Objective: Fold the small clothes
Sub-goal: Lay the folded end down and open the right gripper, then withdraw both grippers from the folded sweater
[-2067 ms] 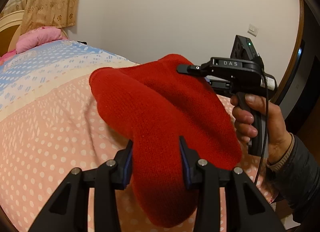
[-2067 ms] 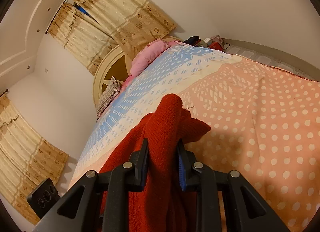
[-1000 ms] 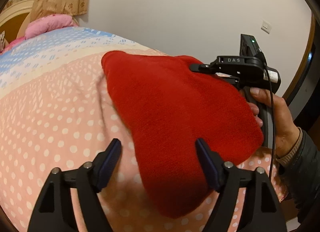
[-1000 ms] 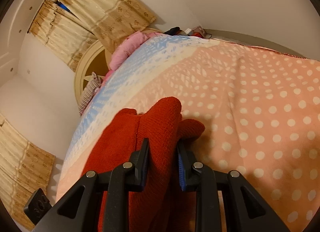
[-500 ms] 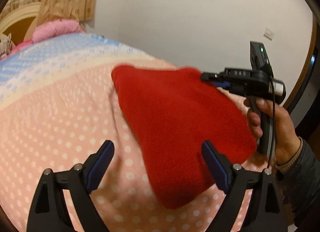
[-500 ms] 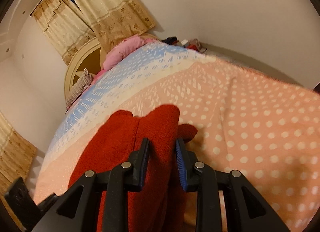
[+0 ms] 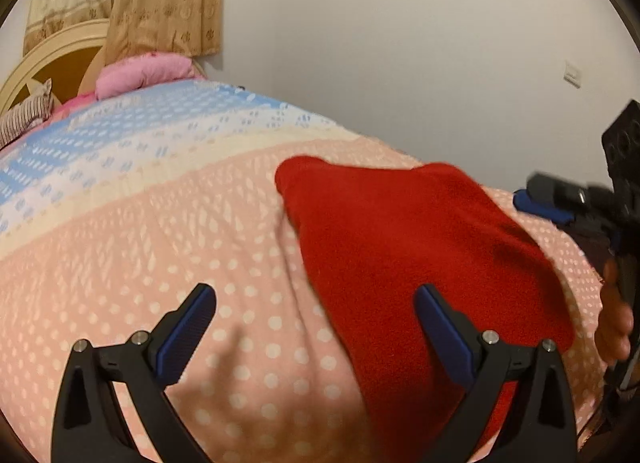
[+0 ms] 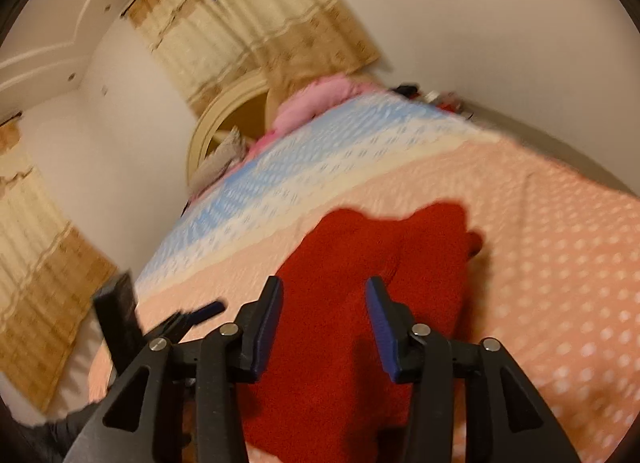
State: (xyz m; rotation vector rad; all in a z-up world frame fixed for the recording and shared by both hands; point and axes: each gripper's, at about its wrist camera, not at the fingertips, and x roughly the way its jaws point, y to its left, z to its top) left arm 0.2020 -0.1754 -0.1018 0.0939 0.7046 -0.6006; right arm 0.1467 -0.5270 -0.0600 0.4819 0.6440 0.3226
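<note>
Both of our grippers hang open above a red knitted garment lying on the bed.

Our left gripper has its blue-padded fingers spread wide and holds nothing; the right-hand finger sits over the garment's near part. Our right gripper has its fingers parted too, with the red knit showing in the gap between them. The garment lies flat on the peach polka-dot bedspread, near the bed's edge. A pink pillow sits far off by the cream headboard.
</note>
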